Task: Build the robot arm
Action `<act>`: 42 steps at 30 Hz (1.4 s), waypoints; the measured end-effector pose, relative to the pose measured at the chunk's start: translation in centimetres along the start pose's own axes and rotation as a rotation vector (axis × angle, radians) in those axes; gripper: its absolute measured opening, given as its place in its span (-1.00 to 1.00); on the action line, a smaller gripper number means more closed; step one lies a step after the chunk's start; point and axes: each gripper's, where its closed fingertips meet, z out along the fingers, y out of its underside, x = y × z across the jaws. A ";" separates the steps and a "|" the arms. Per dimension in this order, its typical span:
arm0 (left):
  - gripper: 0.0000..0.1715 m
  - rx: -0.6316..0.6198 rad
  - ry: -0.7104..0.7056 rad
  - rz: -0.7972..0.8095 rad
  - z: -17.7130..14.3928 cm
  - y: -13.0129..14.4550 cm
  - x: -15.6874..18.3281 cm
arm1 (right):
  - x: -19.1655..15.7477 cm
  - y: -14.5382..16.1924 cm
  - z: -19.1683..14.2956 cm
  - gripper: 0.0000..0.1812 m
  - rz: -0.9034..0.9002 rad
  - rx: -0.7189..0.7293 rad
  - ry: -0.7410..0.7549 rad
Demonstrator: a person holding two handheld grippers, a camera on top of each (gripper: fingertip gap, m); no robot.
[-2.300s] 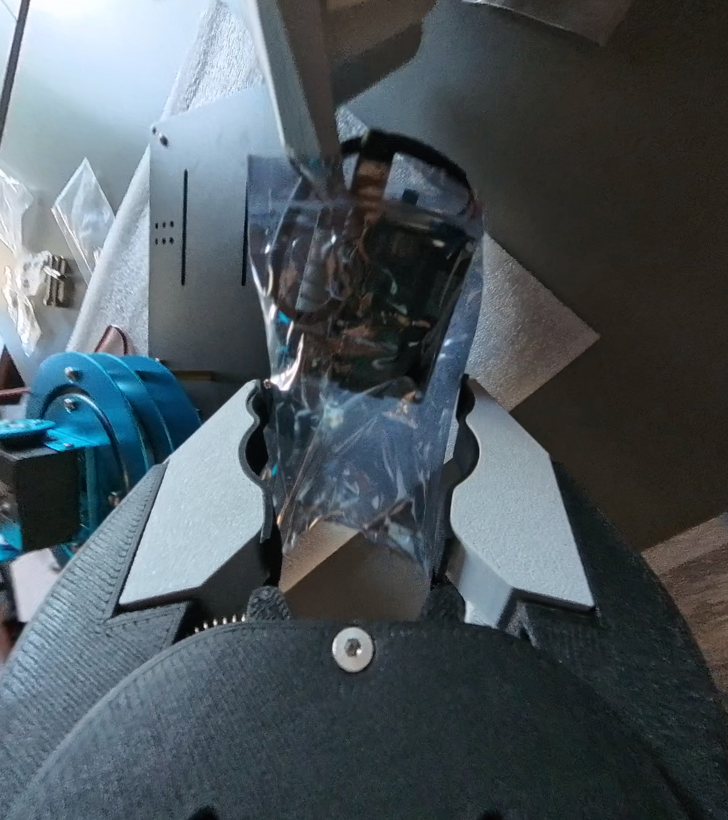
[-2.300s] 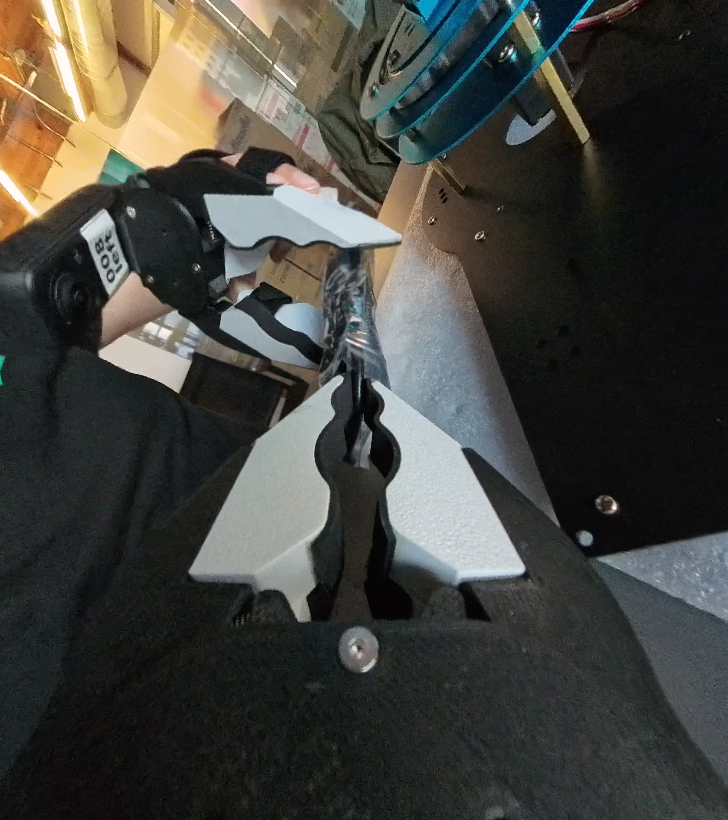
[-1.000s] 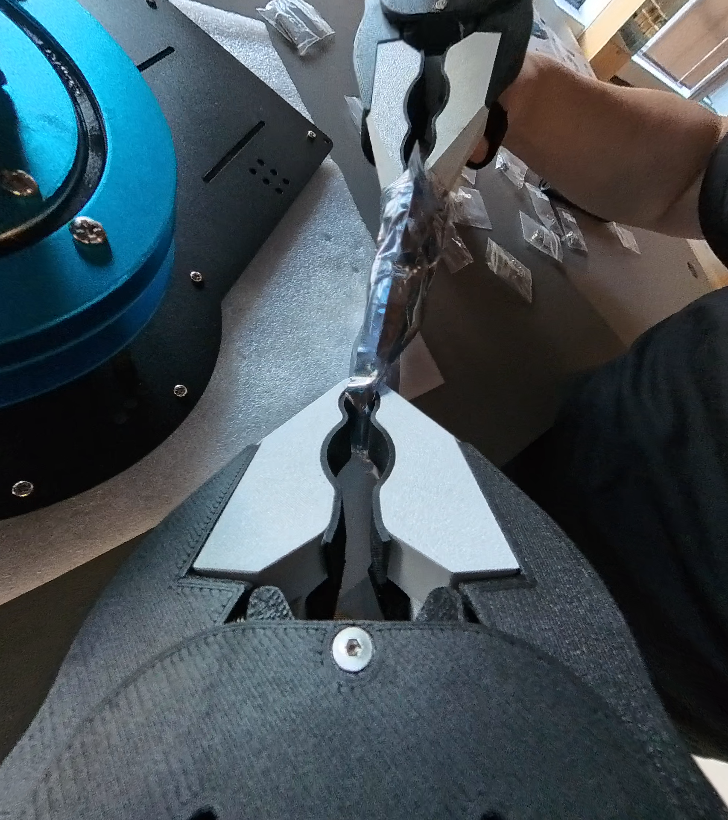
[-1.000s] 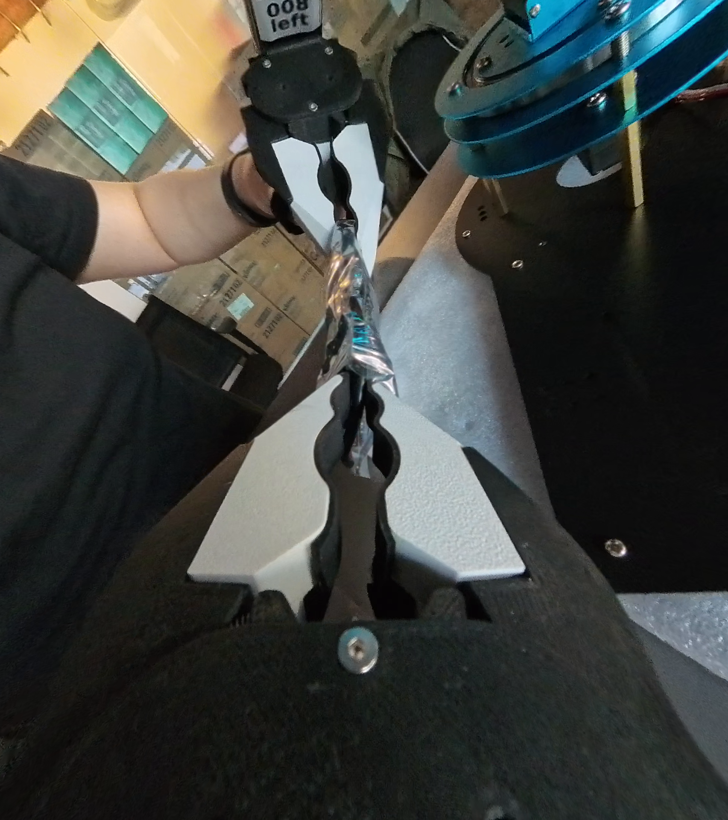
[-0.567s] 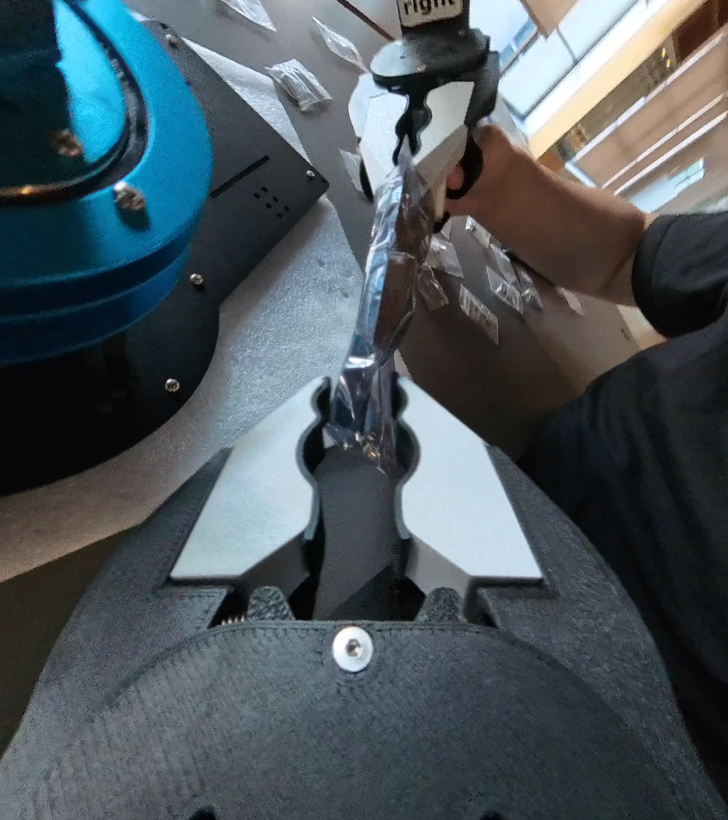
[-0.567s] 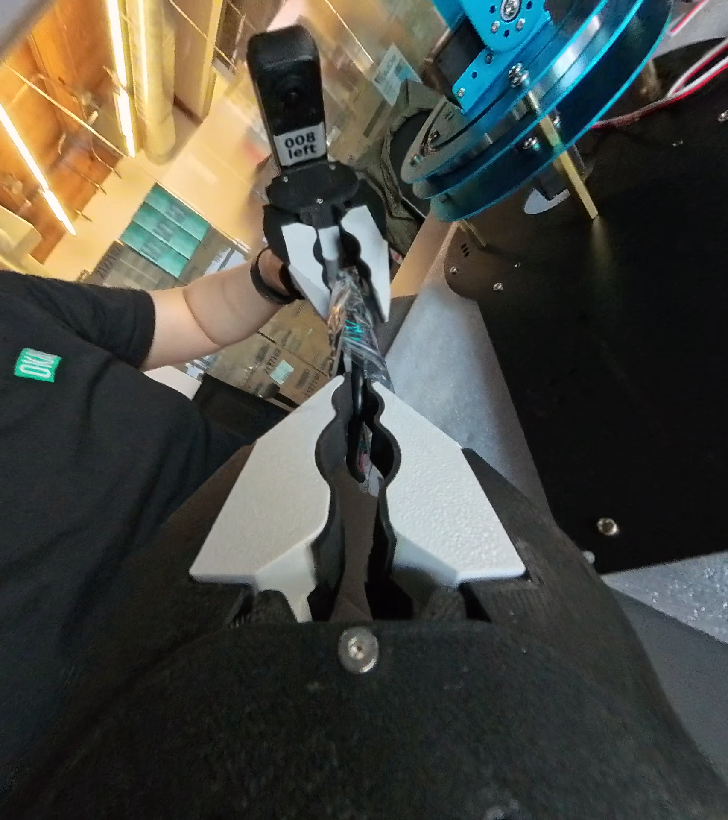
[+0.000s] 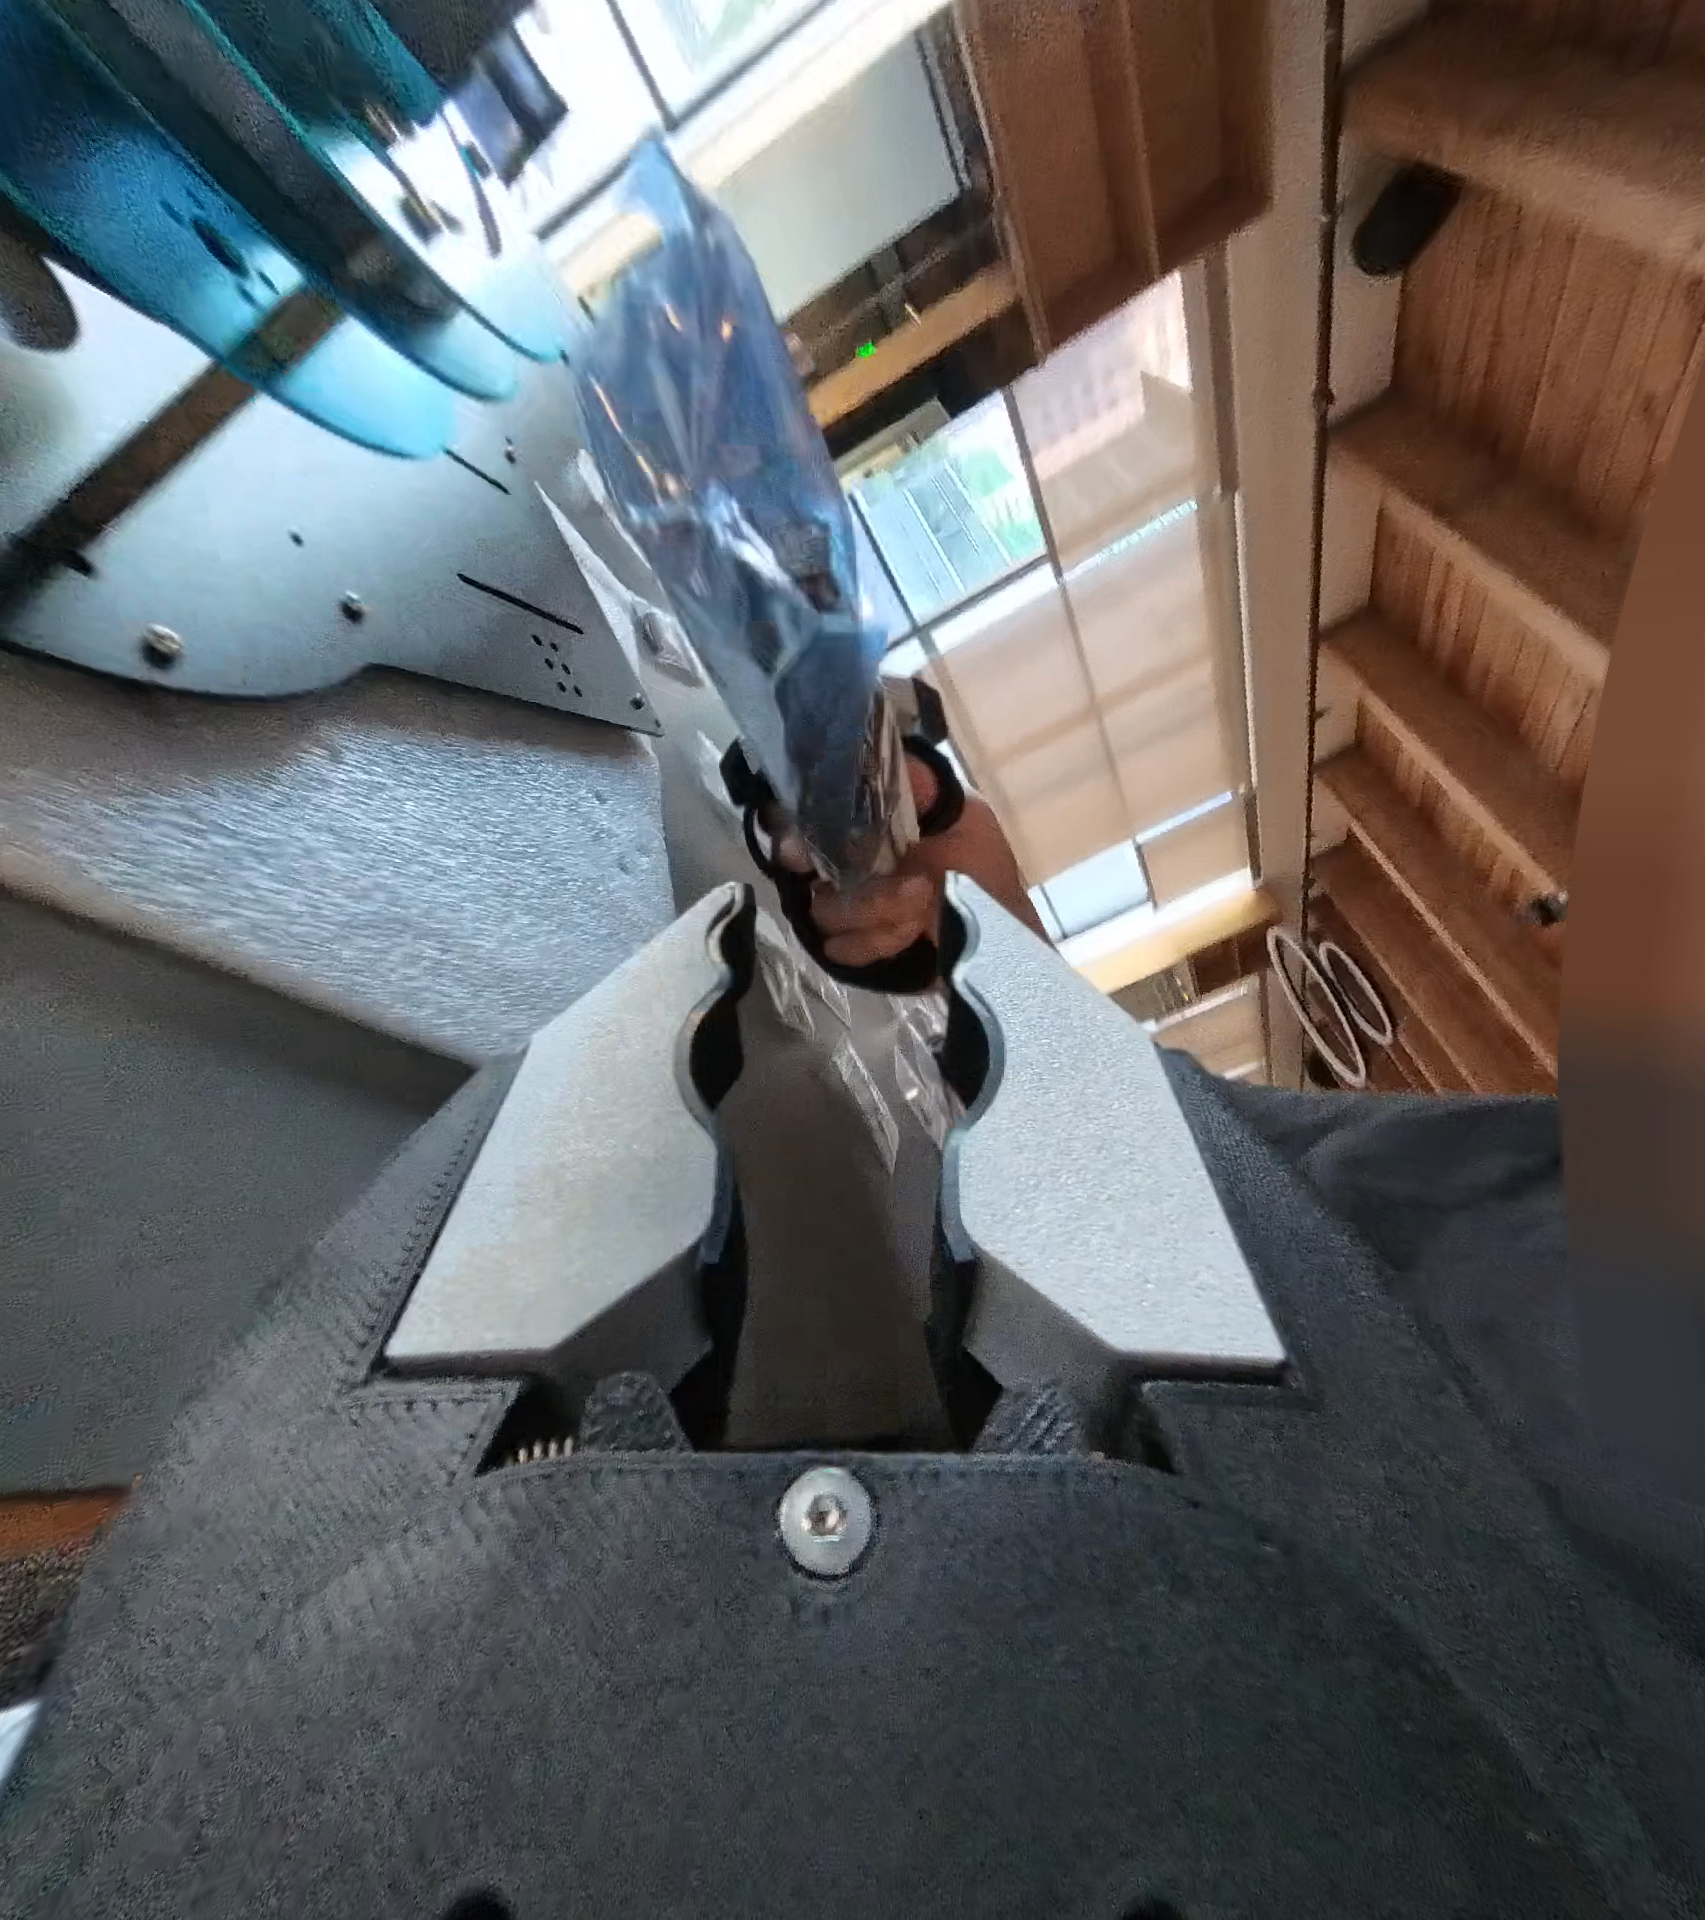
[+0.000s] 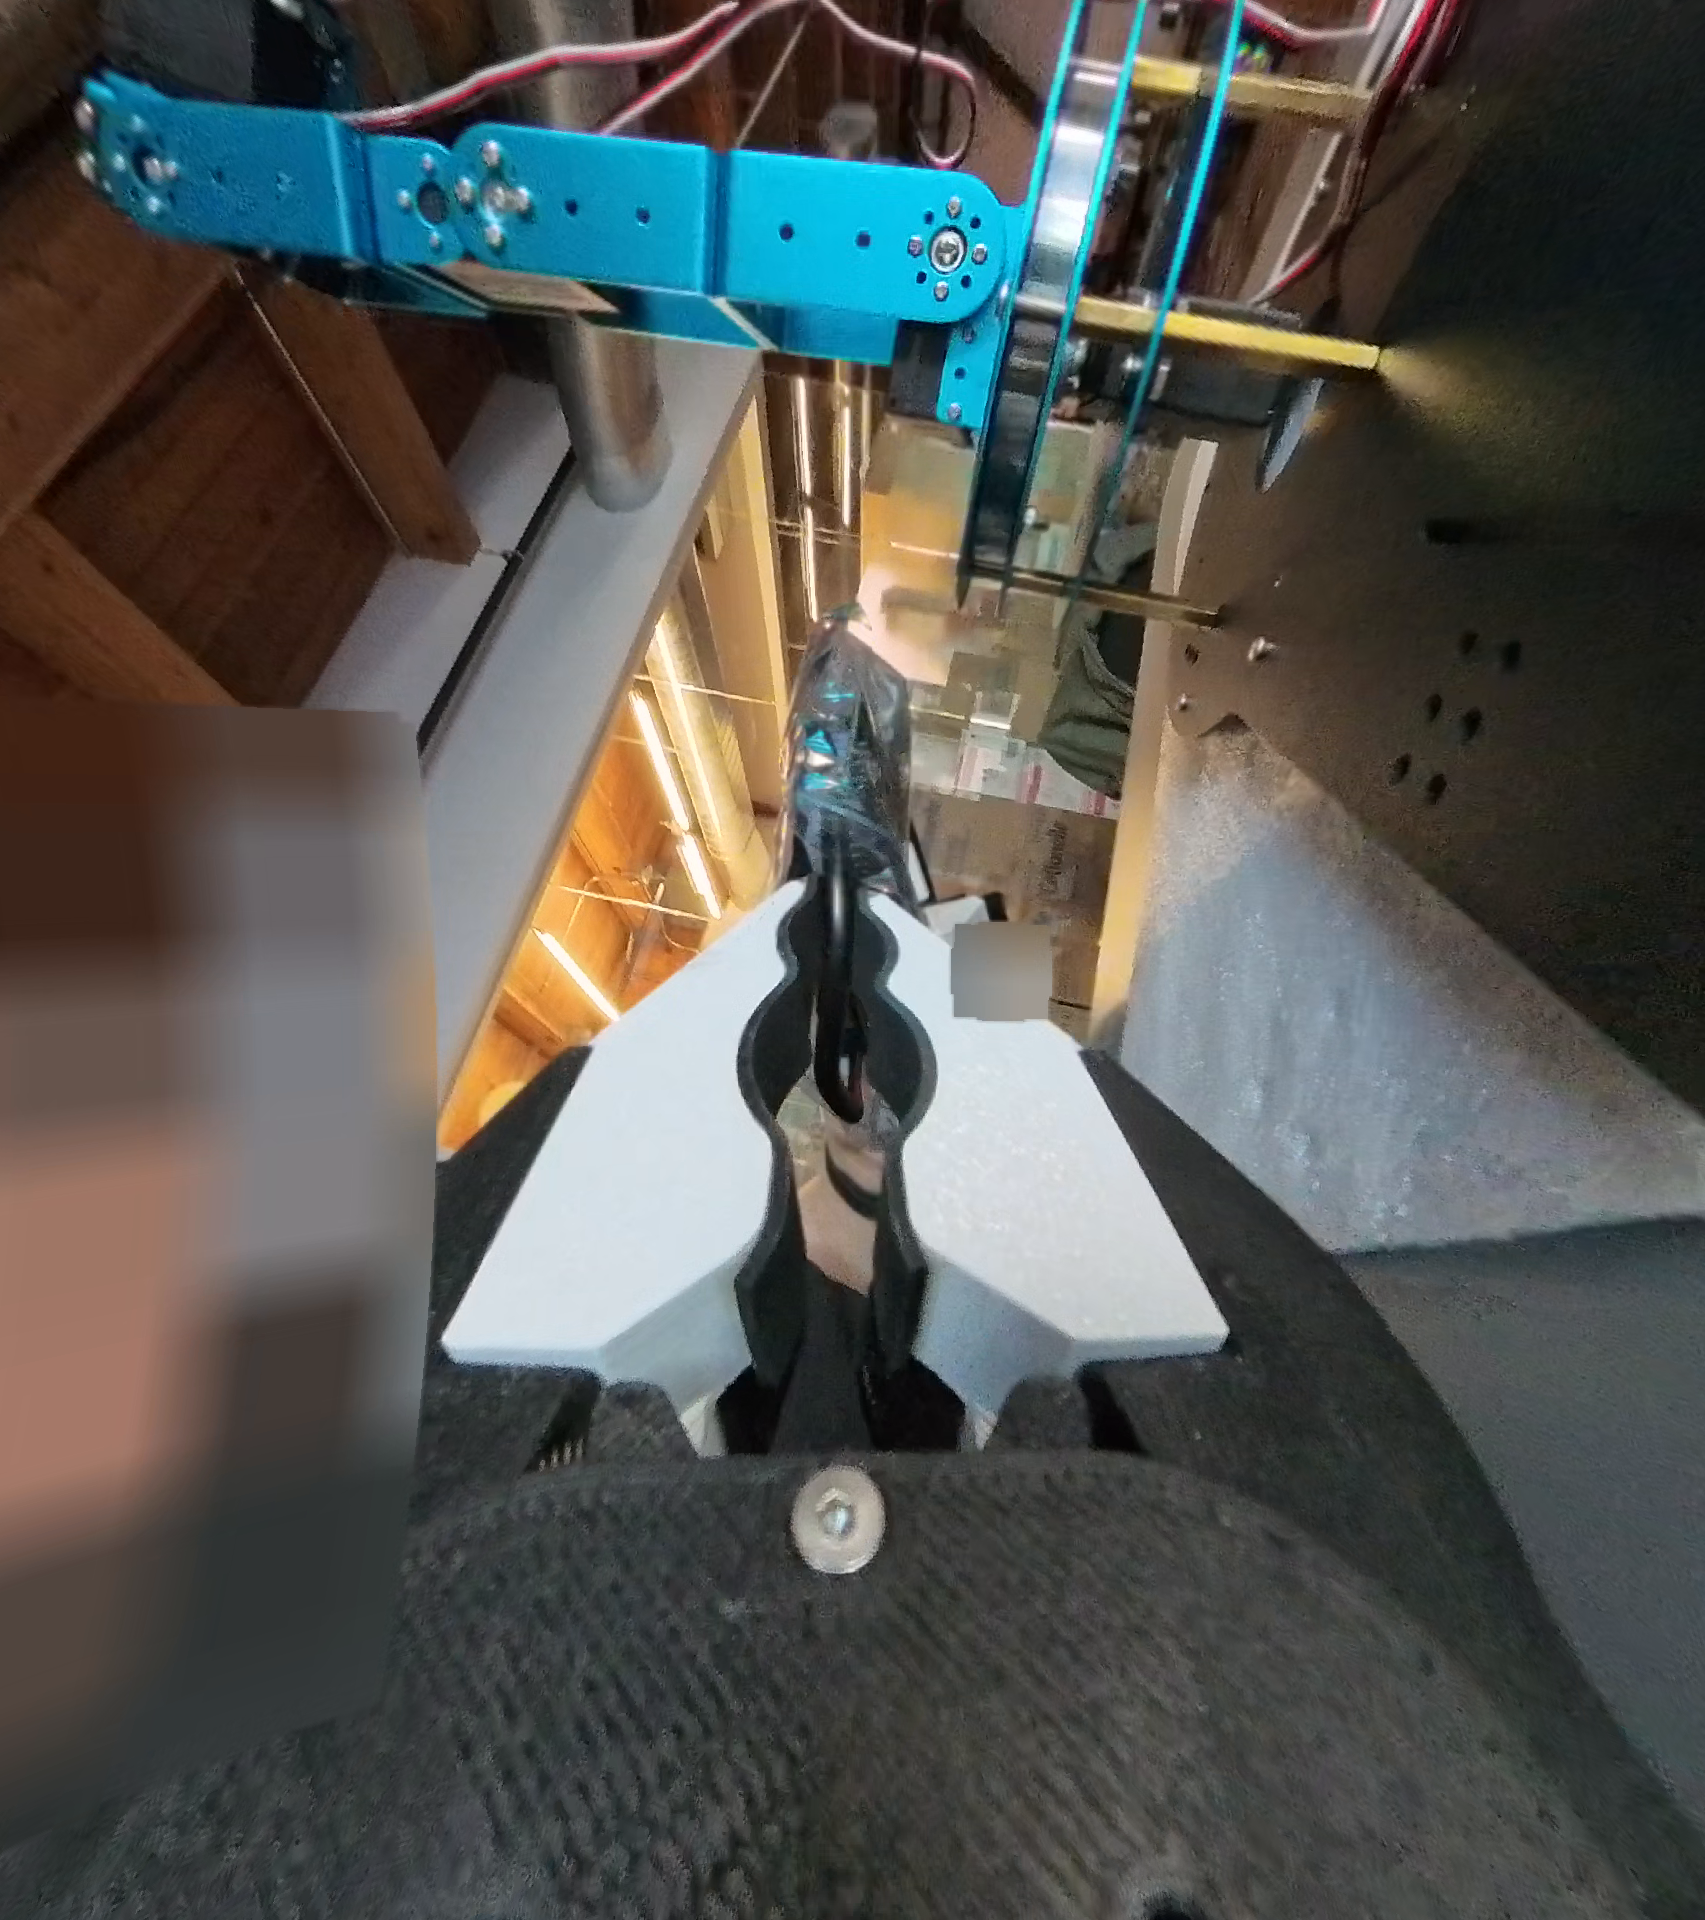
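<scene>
right gripper (image 8: 840, 914) is pinching the bottom edge of a crinkly anti-static bag (image 8: 843, 769) held up beside the blue arm kit (image 8: 536, 208), left gripper (image 7: 843, 925) gaping with nothing in it; bag looks light, floppy, slippery, so grab a flat edge.

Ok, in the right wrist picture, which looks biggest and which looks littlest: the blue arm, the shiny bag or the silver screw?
1. blue arm, stretching across the top.
2. shiny bag, in the middle.
3. silver screw, the smallest. It sits nearest the camera, so it looks bigger than it really is.
</scene>
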 end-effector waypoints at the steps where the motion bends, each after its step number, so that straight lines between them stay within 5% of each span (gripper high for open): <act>1: -0.60 0.017 -0.014 0.007 0.7 0.4 0.2 | 0.0 0.2 0.2 -0.98 0.026 0.015 -0.008; 11: -0.90 0.057 -0.042 0.097 4.7 2.4 1.0 | 0.0 0.8 1.3 -0.98 0.135 0.152 -0.075; 26: -0.99 0.016 0.027 0.044 4.1 2.4 1.4 | -0.1 0.7 0.9 -0.98 0.094 0.154 -0.087; 42: -0.99 0.153 0.044 0.054 1.8 -0.7 0.7 | -0.4 1.1 0.5 -0.98 0.011 0.110 -0.087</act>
